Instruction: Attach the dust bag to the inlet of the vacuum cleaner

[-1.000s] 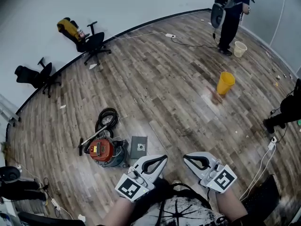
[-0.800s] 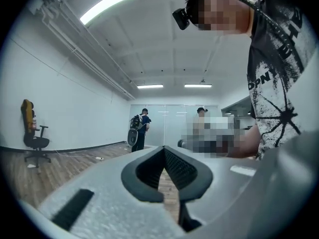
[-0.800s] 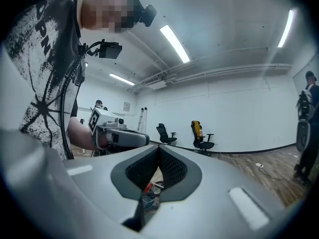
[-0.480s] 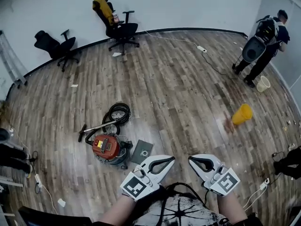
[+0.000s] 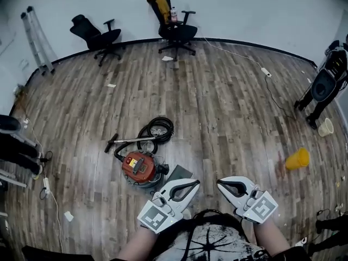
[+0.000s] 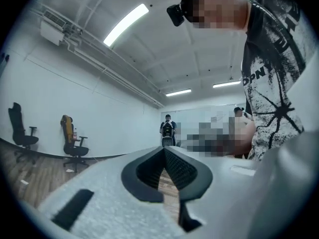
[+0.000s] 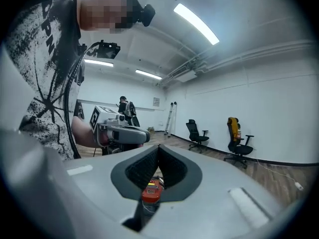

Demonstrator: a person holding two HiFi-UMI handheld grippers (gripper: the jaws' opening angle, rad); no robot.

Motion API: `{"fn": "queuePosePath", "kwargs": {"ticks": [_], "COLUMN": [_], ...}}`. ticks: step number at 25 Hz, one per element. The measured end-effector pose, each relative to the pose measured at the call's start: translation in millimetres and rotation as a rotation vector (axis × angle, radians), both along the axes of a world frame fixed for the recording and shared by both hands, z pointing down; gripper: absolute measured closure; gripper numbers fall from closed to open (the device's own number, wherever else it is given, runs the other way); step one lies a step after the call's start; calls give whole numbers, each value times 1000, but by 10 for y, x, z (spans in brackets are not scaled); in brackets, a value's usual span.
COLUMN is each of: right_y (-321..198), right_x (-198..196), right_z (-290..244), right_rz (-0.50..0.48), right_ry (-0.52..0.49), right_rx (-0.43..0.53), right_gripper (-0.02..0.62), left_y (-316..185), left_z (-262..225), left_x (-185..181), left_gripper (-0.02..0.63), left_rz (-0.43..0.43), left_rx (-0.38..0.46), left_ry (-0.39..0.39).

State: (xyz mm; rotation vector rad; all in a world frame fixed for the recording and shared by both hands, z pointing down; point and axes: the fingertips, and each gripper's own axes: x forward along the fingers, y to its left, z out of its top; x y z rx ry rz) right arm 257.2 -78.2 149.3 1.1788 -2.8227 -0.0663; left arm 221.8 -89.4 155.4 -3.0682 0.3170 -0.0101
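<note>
Head view alone shows the dust bag (image 5: 180,173) (left tongs (image 5: 191,184), right tongs (image 5: 220,184): pressed together).

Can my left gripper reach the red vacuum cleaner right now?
Probably not yet: the left gripper is up by your body, the vacuum cleaner down on the floor ahead. Nothing blocks the way.

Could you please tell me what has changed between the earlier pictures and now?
The person has turned left: in the head view the red vacuum cleaner, the grey dust bag beside it and the yellow bucket have slid rightward. Nothing was taken hold of or let go. The left claw and right claw stay shut and empty.
</note>
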Motion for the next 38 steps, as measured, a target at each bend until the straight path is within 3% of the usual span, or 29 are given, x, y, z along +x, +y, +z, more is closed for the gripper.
{"fn": "queuePosePath", "kwargs": {"ticks": [9, 18, 23, 28, 31, 32, 35, 38], "right_y": [-612, -1098, -1269, -1295, -1286, -1290, -1355, -1430], "right_x": [-376, -235, -130, -214, -363, -397, -429, -545], "right_z": [157, 289, 403, 844, 1059, 1177, 1869, 2621], "right_rz": [-293, -706, -877, -976, -1003, -1010, -1037, -1032], "right_ry": [-30, -78, -52, -6, 1, 30, 269, 353], "right_rx": [-22, -43, -62, -98, -86, -88, -128, -167], "right_gripper": [591, 591, 591, 591, 591, 591, 591, 589], "left_y": [-549, -990, -1018, -966, -1018, -1052, -1216, -1336], "left_z": [44, 88, 134, 450, 705, 812, 1184, 1711], "left_x": [-425, -309, -229, -274, -367, -400, -554, -739], "left_gripper": [606, 606, 606, 606, 606, 606, 606, 606], "left_rz": [-319, -763, -951, -1039, -1038, -1023, -963, -916], "left_rx": [-56, -94, -107, -134, -178, -193, -206, -214], "left_ry": [27, 72, 71, 18, 3, -17, -94, -146]}}
